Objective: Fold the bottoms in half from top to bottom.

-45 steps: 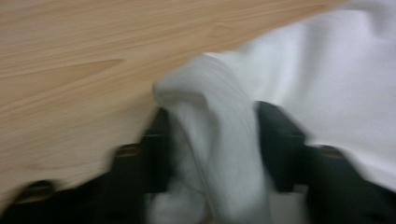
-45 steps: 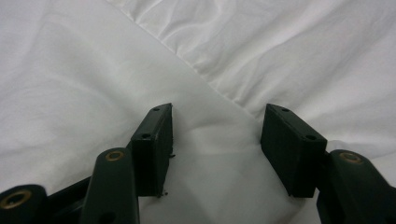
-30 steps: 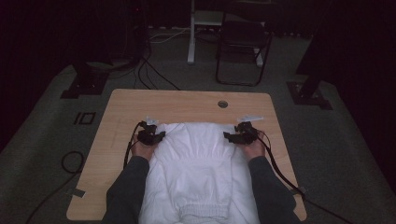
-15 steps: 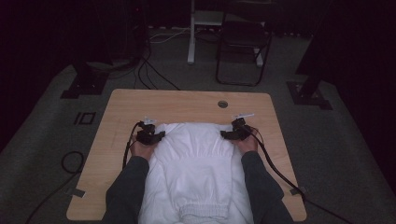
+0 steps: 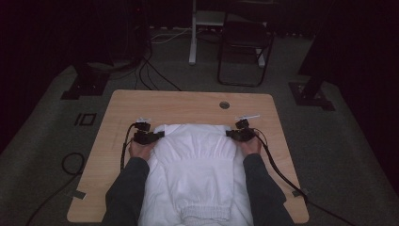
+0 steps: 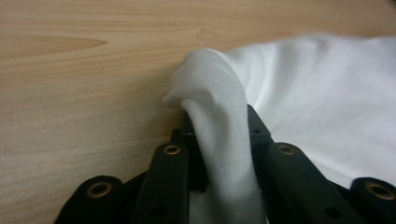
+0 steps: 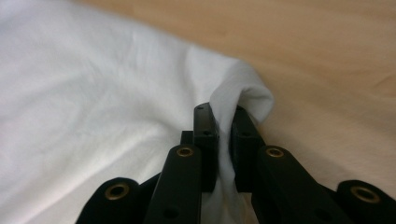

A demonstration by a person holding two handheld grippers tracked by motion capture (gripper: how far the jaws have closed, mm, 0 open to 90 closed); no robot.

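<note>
White knit garment [image 5: 195,169] spread flat on pale wooden counter [image 5: 141,106], ribbed hem toward the near edge, folded far edge toward the middle of the counter. Left tongs [image 5: 151,137] at the far-left corner of the cloth, right tongs [image 5: 235,133] at the far-right corner, 1 hand behind each. In the left gripper view, left tongs [image 6: 217,135] clamped on a pinched ridge of white fabric [image 6: 215,107], jaws just closed a little further, cloth bunched between them. In the right gripper view, right tongs [image 7: 219,126] nipped tight on the corner fold [image 7: 243,93], jaws just snapped closed from wide, fabric visibly between them. Step in hand, by judgement: securing both far corners, grip phase of a fold or a straightening. Both grips look made; nothing lifted yet, cloth lying on the counter. Next move likely calls for raising both corners together, level and at an even pace, then carrying them toward the near hem, or pulling outward to take out slack. Risk: thin pinch slipping on 1 side, skewing the fold. Dark floor, black folding chair [image 5: 244,52] and cables [image 5: 155,77] beyond the counter, well apart.
</note>
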